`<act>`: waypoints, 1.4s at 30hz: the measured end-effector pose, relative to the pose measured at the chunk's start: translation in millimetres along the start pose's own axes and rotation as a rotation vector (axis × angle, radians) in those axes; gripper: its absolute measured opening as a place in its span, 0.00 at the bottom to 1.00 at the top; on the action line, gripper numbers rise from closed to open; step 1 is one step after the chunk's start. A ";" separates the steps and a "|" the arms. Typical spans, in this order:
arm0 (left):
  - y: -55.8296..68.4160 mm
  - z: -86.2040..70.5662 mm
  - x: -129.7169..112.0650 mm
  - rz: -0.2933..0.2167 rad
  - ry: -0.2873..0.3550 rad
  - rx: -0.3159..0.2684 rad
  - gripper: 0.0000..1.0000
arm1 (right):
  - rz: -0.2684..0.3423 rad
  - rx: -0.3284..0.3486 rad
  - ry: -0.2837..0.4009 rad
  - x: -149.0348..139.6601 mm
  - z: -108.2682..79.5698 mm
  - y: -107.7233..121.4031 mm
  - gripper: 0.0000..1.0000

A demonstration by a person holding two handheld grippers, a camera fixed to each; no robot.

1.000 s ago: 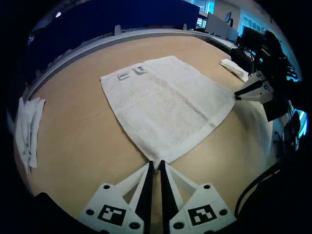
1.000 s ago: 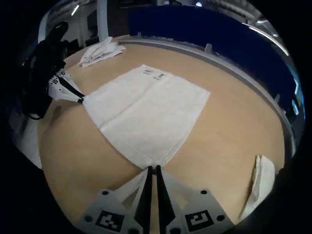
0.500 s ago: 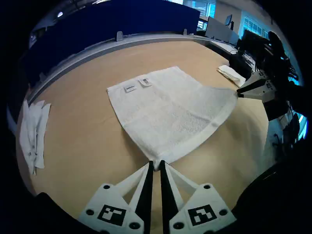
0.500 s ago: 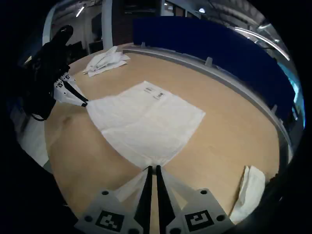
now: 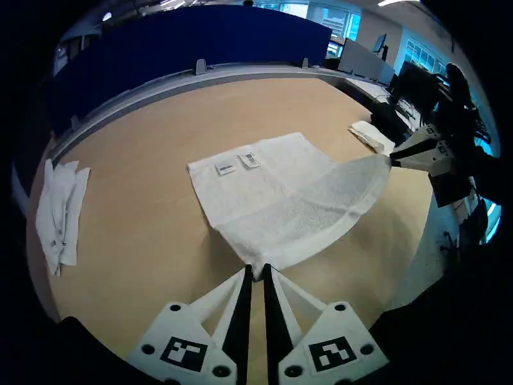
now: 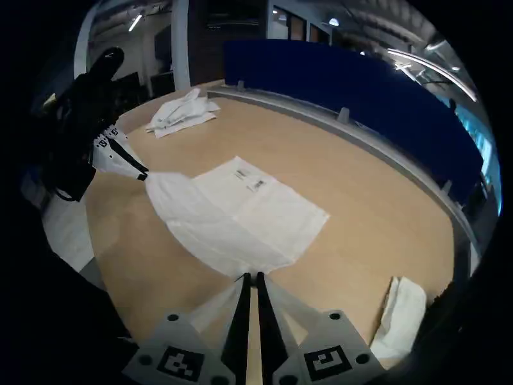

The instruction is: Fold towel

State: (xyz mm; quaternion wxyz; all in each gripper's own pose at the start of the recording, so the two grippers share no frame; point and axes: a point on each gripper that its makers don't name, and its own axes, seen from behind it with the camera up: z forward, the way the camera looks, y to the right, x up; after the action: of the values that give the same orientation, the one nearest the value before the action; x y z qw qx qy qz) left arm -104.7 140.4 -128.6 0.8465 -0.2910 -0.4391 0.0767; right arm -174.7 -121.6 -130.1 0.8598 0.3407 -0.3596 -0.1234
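1. Two sewn tags (image 5: 225, 169) on the towel (image 5: 288, 205), centre of the left gripper view: print too small to read.
2. Square coded markers (image 5: 185, 353) on the left gripper (image 5: 256, 269), bottom of frame: patterns, no legible text.

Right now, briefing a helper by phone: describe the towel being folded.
On the wooden table before the blue divider, it is the towel in the middle. Unlike the crumpled cloths at the edges, it bears two tags, and the left tool and right tool pinch its corners.
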 end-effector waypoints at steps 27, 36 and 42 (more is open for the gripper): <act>13.0 -21.7 -4.7 -0.057 -0.018 -0.023 0.12 | 0.012 0.014 -0.008 5.7 -19.7 -7.0 0.07; -3.7 -7.1 16.9 -0.082 0.007 0.005 0.12 | 0.006 -0.011 -0.006 19.4 -2.8 14.4 0.07; -17.5 9.0 36.5 -0.108 0.020 0.014 0.12 | -0.003 -0.036 -0.006 29.9 15.2 34.2 0.07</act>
State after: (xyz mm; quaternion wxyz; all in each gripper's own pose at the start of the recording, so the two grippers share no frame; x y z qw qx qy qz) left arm -92.0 144.0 -89.3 0.8559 -0.2617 -0.4451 0.0309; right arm -165.2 -117.6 -83.3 0.8647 0.3252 -0.3594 -0.1321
